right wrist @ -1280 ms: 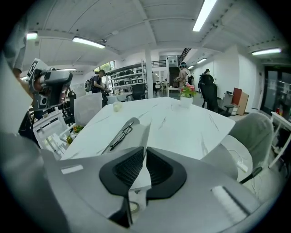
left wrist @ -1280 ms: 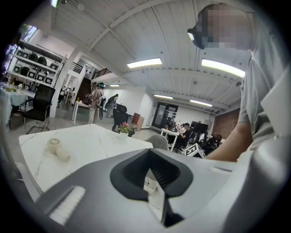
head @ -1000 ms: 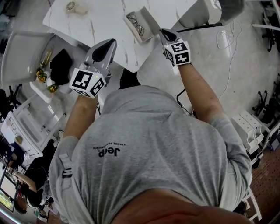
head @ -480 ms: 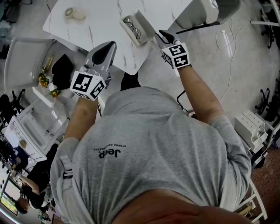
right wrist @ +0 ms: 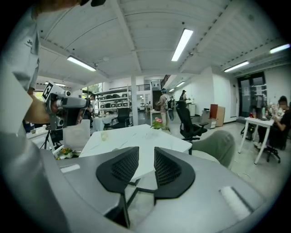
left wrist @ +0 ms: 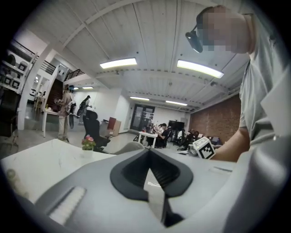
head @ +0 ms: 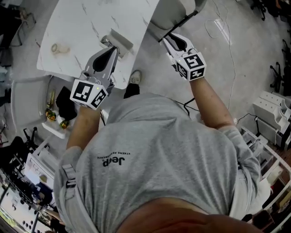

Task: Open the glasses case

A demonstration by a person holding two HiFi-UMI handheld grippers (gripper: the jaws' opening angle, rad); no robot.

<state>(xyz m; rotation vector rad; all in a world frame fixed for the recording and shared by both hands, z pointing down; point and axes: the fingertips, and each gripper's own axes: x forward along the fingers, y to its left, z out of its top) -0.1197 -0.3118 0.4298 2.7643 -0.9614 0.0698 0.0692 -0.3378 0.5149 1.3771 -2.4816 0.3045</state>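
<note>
The glasses case [head: 120, 40], pale grey, lies open on the white marble table [head: 82, 27] near its front edge; a dark bit of the glasses shows at its left end. My left gripper [head: 113, 48] hovers just short of the case, its tip over the table edge. In the left gripper view its pads [left wrist: 136, 170] meet, shut with nothing between them. My right gripper [head: 165, 38] is off to the right of the table, above the floor and apart from the case. Its jaws have just been opening; the pads [right wrist: 169, 169] stand a little apart and empty.
A grey chair [head: 175, 12] stands at the table's far right corner, close to the right gripper. A white chair [head: 27, 98] and a tray with flowers [head: 53, 119] are at the left. A small round object [head: 55, 47] lies on the table. Cables [head: 220, 27] trail across the floor.
Both grippers have lifted. The right gripper has come away from the case's raised lid and moved right, off the table, with its jaws parted. The head view has swung, shifting the table leftward.
</note>
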